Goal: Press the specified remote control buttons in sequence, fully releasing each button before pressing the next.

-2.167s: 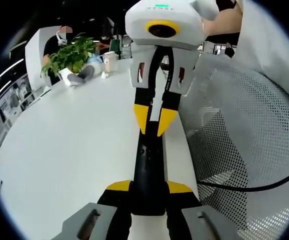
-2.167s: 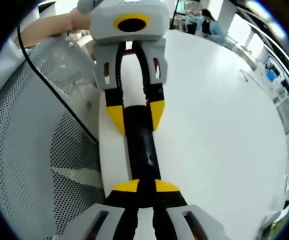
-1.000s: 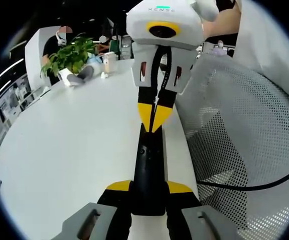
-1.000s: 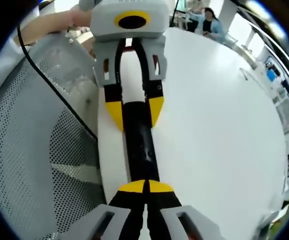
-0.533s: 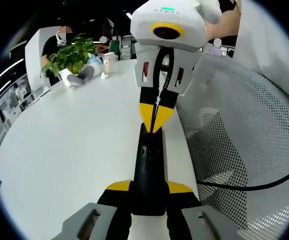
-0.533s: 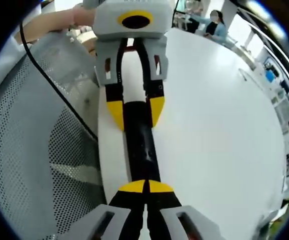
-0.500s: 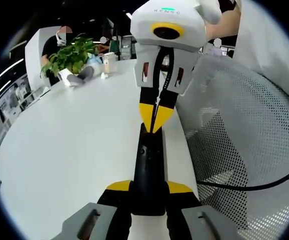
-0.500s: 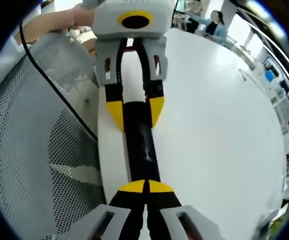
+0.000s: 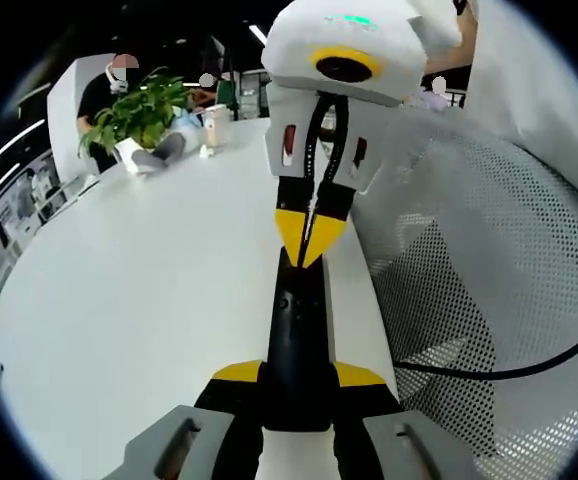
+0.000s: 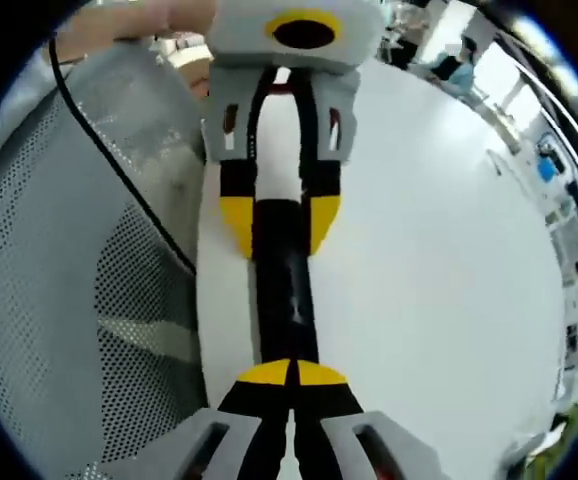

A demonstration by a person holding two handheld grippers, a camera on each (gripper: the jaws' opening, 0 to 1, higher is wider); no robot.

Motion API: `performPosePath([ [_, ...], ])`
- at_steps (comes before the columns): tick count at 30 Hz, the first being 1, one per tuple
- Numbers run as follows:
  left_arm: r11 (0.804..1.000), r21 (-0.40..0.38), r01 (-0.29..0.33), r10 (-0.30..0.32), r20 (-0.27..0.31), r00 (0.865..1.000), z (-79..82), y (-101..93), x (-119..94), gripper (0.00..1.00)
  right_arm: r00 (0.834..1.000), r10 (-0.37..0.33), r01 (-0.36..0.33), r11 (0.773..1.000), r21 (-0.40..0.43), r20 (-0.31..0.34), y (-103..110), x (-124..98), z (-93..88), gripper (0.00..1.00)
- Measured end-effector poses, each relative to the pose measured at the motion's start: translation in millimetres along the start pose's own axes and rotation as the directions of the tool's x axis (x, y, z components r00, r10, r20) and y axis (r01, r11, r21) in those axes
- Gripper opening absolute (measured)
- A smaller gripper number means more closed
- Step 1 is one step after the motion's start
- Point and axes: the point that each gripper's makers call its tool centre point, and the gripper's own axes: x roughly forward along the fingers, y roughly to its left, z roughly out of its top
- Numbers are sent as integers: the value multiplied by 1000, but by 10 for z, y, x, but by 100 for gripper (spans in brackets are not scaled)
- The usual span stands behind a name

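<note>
A slim black remote (image 9: pixel 297 320) lies lengthwise near the edge of the white table (image 9: pixel 149 300). My left gripper (image 9: pixel 297 374) is shut on its near end, one yellow-tipped jaw on each side. From the top of the left gripper view my right gripper (image 9: pixel 309 240) comes down, jaws shut together, tips resting on the remote's far end. In the right gripper view the remote (image 10: pixel 284 290) runs up from my shut right gripper (image 10: pixel 289 374) to the left gripper (image 10: pixel 279 222), which clamps the remote from both sides.
A grey mesh chair back (image 9: pixel 479 280) stands close beside the table edge, with a black cable (image 9: pixel 509 370) across it. A potted plant (image 9: pixel 139 115) and a cup (image 9: pixel 217 125) sit at the table's far end, where people are seated.
The right gripper's jaws, apart 2.2 s ago, have shut over the remote's end. Since then the right gripper has tilted and drawn a little closer. The left gripper's hold is unchanged.
</note>
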Motion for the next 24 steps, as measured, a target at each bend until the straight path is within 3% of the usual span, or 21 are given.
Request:
performPosePath([
  [4, 1000, 1, 0, 0, 1, 1000, -1, -2, -2, 24, 999, 7, -11, 994, 104, 39, 2, -10, 3, 0],
  [13, 1000, 1, -1, 1, 1, 1000, -2, -6, -5, 24, 999, -13, 9, 997, 77, 49, 19, -24, 16, 0],
  [16, 1000, 0, -1, 1, 2, 1000, -1, -8, -5, 24, 996, -10, 3, 996, 84, 84, 23, -25, 105, 0],
  [24, 1000, -1, -1, 1, 4, 1000, -2, -5, -7, 24, 998, 0, -3, 999, 47, 65, 26, 34, 125, 0],
])
